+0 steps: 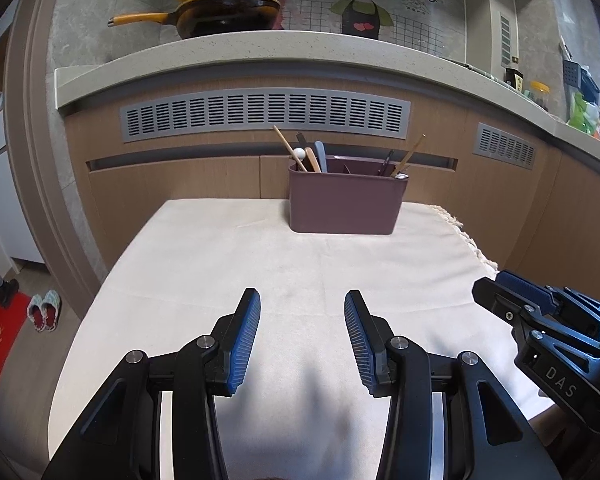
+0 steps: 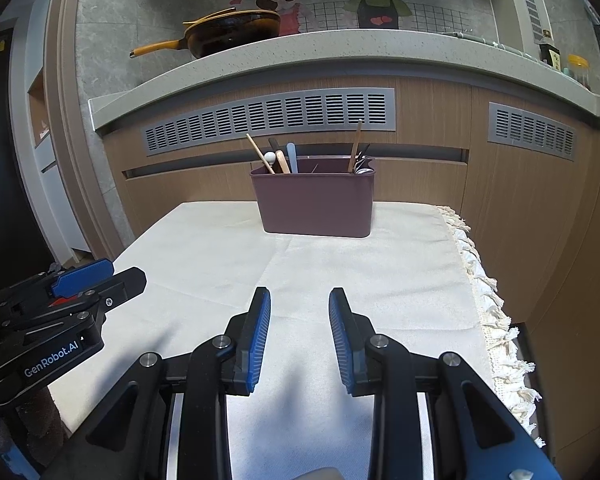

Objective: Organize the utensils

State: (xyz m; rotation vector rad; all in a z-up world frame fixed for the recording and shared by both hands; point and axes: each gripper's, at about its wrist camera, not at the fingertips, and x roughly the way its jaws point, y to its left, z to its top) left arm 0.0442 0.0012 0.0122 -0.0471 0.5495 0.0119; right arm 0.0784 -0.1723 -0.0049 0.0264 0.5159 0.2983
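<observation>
A mauve utensil holder (image 1: pixel 345 205) stands upright at the far edge of the cloth-covered table (image 1: pixel 228 264); it also shows in the right wrist view (image 2: pixel 316 204). Wooden chopsticks, a white-tipped stick and a pale blue handle (image 1: pixel 320 156) stick out of its left section, and more sticks and dark utensils (image 1: pixel 400 160) out of its right section. My left gripper (image 1: pixel 302 300) is open and empty above the near part of the cloth. My right gripper (image 2: pixel 300 298) is open and empty beside it. Each gripper shows in the other's view: the right (image 1: pixel 496 284), the left (image 2: pixel 112 276).
A kitchen counter (image 1: pixel 260 52) with a black and yellow pan (image 1: pixel 224 14) runs behind the table. Cabinet fronts with vents (image 1: pixel 264 114) stand close behind the holder. The cloth's fringed edge (image 2: pixel 484 280) hangs at the right. Slippers (image 1: pixel 44 310) lie on the floor at left.
</observation>
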